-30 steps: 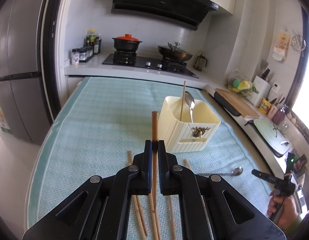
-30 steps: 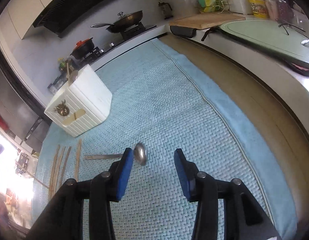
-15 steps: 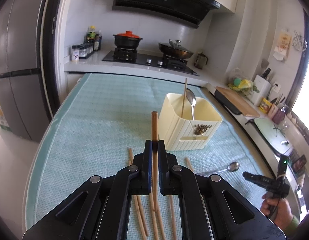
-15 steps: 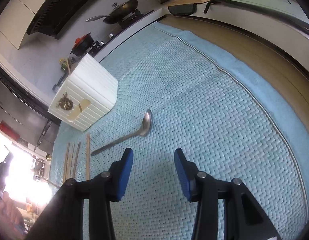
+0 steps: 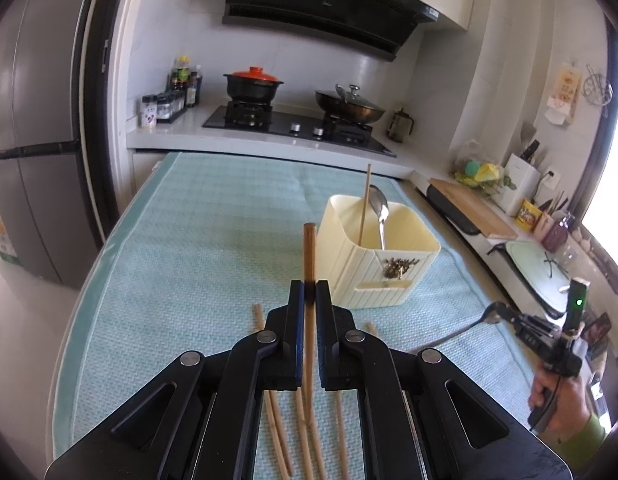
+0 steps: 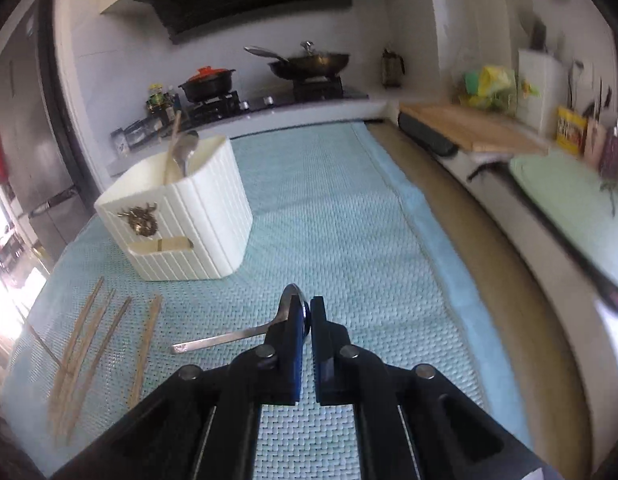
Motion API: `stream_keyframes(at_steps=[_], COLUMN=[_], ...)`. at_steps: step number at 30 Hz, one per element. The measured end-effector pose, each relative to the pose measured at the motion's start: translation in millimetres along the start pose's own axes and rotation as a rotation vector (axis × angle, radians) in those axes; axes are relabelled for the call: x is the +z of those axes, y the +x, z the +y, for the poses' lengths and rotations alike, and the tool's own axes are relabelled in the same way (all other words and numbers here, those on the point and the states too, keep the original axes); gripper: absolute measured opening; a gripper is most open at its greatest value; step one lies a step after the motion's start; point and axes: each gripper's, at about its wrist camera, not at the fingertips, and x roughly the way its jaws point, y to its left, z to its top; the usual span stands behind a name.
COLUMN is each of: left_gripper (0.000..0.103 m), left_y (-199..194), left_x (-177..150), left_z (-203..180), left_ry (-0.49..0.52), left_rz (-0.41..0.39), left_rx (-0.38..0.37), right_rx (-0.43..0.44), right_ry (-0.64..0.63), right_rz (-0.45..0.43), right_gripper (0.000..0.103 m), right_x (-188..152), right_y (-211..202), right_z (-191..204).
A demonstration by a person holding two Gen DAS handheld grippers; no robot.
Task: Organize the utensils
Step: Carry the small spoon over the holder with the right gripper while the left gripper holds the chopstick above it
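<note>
1. Kitchen scene, left wrist view: teal woven mat (image 5: 213,232) covers the table, stove and range hood behind. Cream ribbed utensil holder (image 5: 383,256) stands on the mat and serves as landmark.
2. Left gripper (image 5: 309,292) is clenched on a brown chopstick (image 5: 309,252) that rises upright just left of the holder, its tip near rim height.
3. Inside the holder: one thin chopstick (image 5: 365,204) and a steel spoon (image 5: 380,210), bowl up, leaning on the back wall.
4. Loose chopsticks (image 5: 305,432) lie on the mat on the near side of the holder, partly hidden under the gripper.
5. Right of the holder, near the mat edge, a hand (image 5: 557,396) carries the right gripper (image 5: 505,316), pinching a second spoon (image 5: 465,326) by its bowl, handle hanging toward the mat.
6. Holder front bears a small gold emblem (image 5: 397,268); no writing readable anywhere, counter packets too blurred.
7. Right wrist view, blurred: right gripper (image 6: 308,312) is clamped on the spoon (image 6: 229,338) bowl, handle sticking out left, in front of the holder (image 6: 177,220).
8. Four loose chopsticks (image 6: 93,344) lie on the mat (image 6: 349,216) in front-left of the holder.
</note>
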Motion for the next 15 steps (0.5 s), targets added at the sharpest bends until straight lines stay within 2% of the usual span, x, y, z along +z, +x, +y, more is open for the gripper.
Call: stream_keyframes(at_steps=[3,6,11,15], left_gripper=[0.003,0.003,0.003,0.003], left_y=[0.5,-1.4,-7.4,-8.5], left_x=[2.1,3.8,12.3,22.5], left_z=[-3.3,-2.5,2.0,3.1], left_ry=[0.009,0.003,-0.015,-0.023], left_rz=[0.0,0.001,-0.005,-0.005], left_rx=[-0.01,-0.029,-0.055,-0.065], right_rx=[-0.041,-0.06,-0.058,-0.028], right_ry=[-0.136,-0.211,-0.263,-0.275], right_rz=[-0.074,-0.117,-0.163,-0.166], right_gripper=[0.004,0.004,0.004,0.004], right_x=[16.8,25.5,40.6,50.4], right_y=[-26.4,-47.3,-67.7,-73.1], right_z=[23.3,36.7,53.3,62.0])
